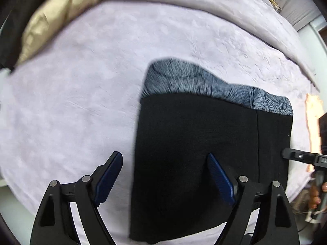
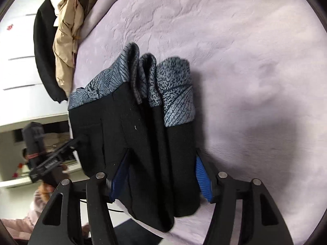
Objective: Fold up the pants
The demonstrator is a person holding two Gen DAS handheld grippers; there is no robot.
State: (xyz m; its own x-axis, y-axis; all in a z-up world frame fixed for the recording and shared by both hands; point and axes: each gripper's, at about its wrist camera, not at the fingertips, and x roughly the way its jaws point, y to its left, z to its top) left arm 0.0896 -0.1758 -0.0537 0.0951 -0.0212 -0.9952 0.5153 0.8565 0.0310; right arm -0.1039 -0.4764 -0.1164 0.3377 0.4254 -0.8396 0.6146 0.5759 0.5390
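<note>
Pants (image 1: pixel 194 143): black, folded rectangle, grey leaf-print lining | bed (image 1: pixel 81 81): lilac plush | left gripper (image 1: pixel 165 175), right gripper (image 2: pixel 161 175): jaws apart, gripping nothing

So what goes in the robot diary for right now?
pants: folded on bed | left gripper: open | right gripper: open

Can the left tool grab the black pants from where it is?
Probably yes. The left tool hangs open right above the folded black pants on the purple blanket, one finger over the cloth and one beside its edge. Nothing lies between them.
</note>
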